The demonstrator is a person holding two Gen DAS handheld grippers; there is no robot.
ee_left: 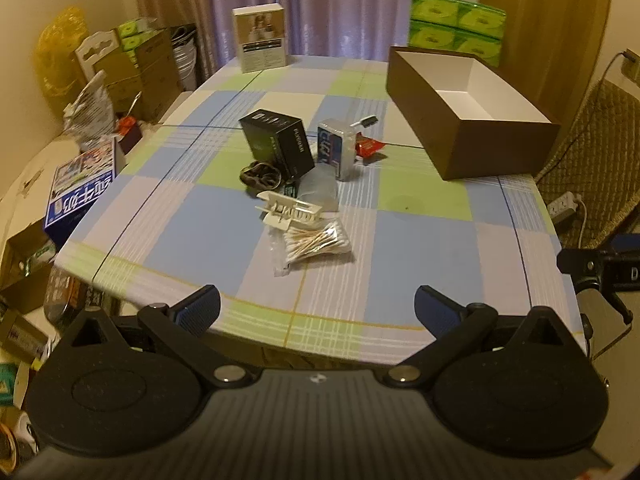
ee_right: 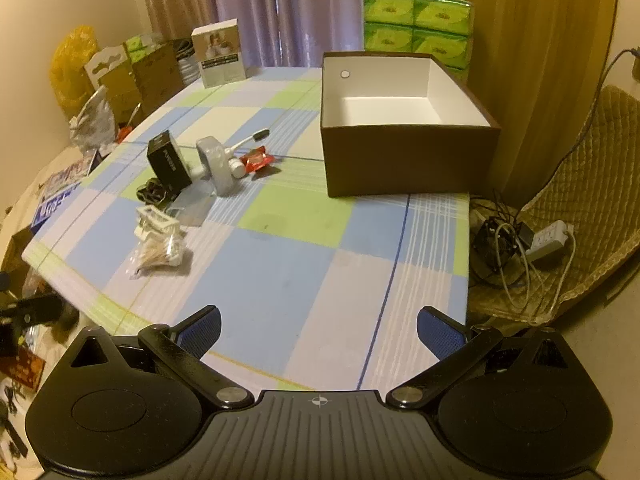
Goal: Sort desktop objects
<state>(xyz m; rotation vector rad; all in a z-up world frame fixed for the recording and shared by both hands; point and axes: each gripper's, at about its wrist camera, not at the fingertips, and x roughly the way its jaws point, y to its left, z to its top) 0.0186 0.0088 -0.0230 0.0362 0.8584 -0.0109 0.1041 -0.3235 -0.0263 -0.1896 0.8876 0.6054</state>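
A cluster of small items lies mid-table: a black box (ee_left: pixel 280 140) (ee_right: pixel 168 162), a grey pack (ee_left: pixel 338 148) (ee_right: pixel 218 166), a red wrapper (ee_left: pixel 370 146) (ee_right: pixel 256 160), a dark hair tie (ee_left: pixel 260 174), a white clip (ee_left: pixel 290 210) (ee_right: pixel 154 220) and a bag of cotton swabs (ee_left: pixel 316 242) (ee_right: pixel 160 254). An empty brown box (ee_left: pixel 472 112) (ee_right: pixel 400 128) with a white inside stands at the right. My left gripper (ee_left: pixel 318 308) hovers open at the table's near edge. My right gripper (ee_right: pixel 318 332) is open too, over the near right part, holding nothing.
The checked tablecloth (ee_left: pixel 420 248) (ee_right: pixel 288 280) covers the table. A white carton (ee_left: pixel 262 38) and green tissue packs (ee_left: pixel 456 26) (ee_right: pixel 416 24) stand at the far edge. Boxes and bags crowd the floor at the left. A chair with a power strip (ee_right: pixel 550 240) and cables sits at the right.
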